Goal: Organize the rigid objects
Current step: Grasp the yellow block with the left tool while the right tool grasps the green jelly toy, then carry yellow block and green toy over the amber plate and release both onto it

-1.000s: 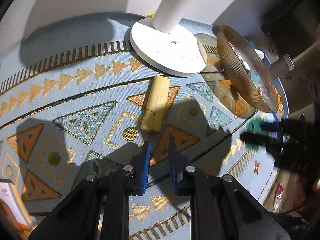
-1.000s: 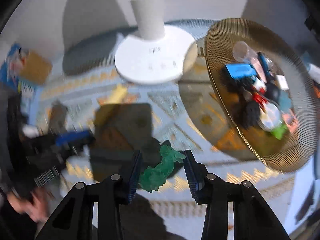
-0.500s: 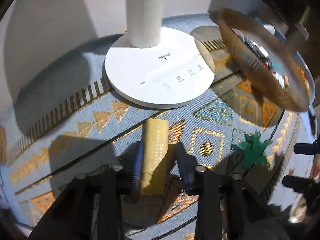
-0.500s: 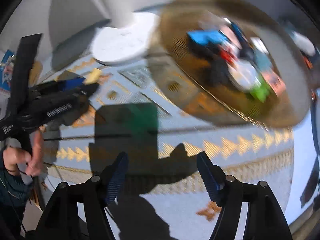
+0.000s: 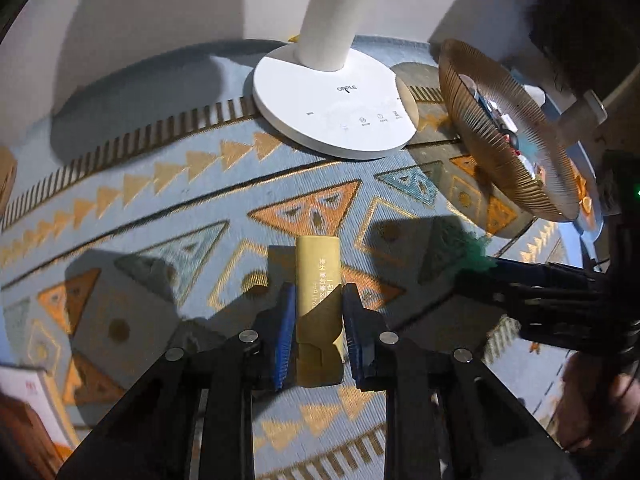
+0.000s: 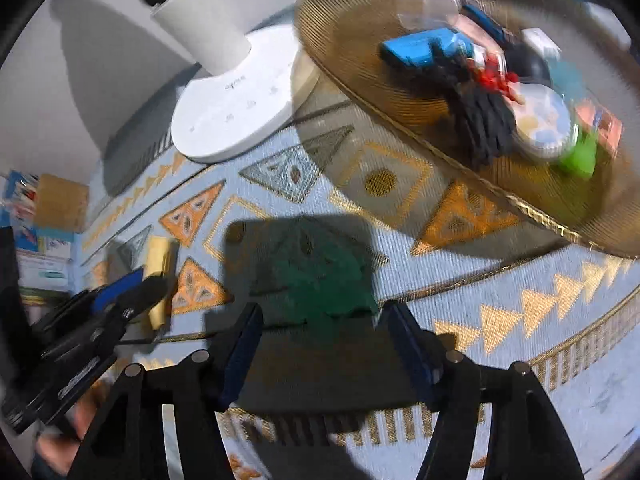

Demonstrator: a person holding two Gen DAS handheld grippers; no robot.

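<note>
My left gripper (image 5: 318, 320) is shut on a yellow oblong box (image 5: 318, 276), pads pressing both long sides above the patterned blue cloth (image 5: 160, 208). In the right wrist view the same box (image 6: 158, 256) shows in the left gripper (image 6: 140, 286) at the far left. A dark green toy figure (image 6: 320, 280) lies blurred on the cloth between the fingers of my right gripper (image 6: 320, 340). Those jaws are closing, with a gap still beside the toy. The toy (image 5: 468, 248) and the right gripper (image 5: 520, 276) also show at the right of the left wrist view.
A ribbed golden tray (image 6: 360, 40) at the back right holds several small items, among them a blue block (image 6: 420, 46) and a white round lid (image 6: 542, 120). A white lamp base (image 5: 332, 116) stands at the back. Books and papers (image 6: 36, 240) lie at the left.
The left gripper moved up to the yellow box and shut on it. The right gripper let the green toy go onto the cloth, swung wide, and now stands low around the toy again.
</note>
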